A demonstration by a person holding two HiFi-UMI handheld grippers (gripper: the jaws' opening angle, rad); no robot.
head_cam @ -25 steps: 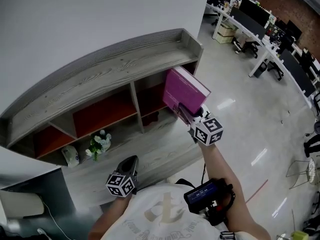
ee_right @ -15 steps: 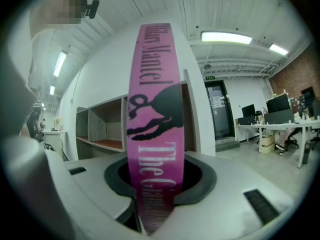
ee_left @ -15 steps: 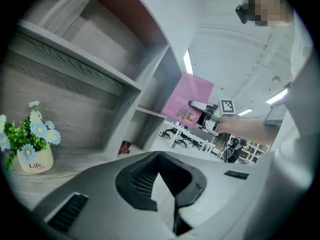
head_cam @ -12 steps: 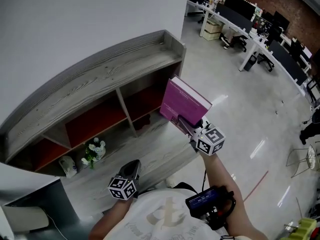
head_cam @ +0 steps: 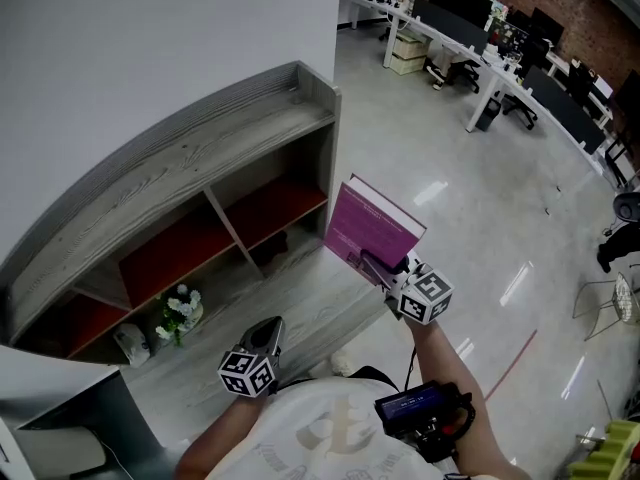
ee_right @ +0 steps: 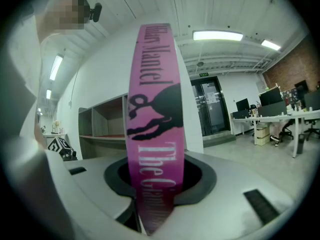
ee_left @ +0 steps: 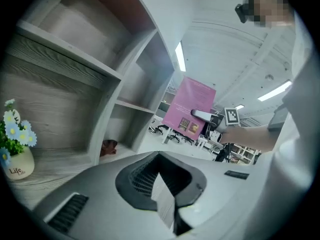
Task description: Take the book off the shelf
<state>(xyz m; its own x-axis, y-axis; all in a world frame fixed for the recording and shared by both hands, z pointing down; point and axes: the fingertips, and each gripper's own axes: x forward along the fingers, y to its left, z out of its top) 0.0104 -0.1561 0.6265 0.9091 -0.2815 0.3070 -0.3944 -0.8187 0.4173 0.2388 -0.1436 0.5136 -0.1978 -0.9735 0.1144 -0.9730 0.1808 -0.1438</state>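
Observation:
A magenta book (head_cam: 372,233) hangs in the air in front of the grey wooden shelf (head_cam: 200,148), clear of its right end. My right gripper (head_cam: 385,266) is shut on the book's lower edge. In the right gripper view the book's spine (ee_right: 152,129) stands upright between the jaws. The left gripper (head_cam: 262,336) hangs low near the person's body, shut and empty. From the left gripper view the book (ee_left: 189,109) shows at mid-height, apart from the shelf (ee_left: 75,59).
A small pot of flowers (head_cam: 172,313) stands on the shelf's lower board, with a white object (head_cam: 130,343) to its left. A small brown thing (head_cam: 272,260) lies in the right compartment. Office desks and chairs (head_cam: 480,38) stand across the glossy floor.
The right gripper has drawn the book back from the mouth of the right compartment, out over the floor. The shelf has slid left in view. The left gripper has hardly moved.

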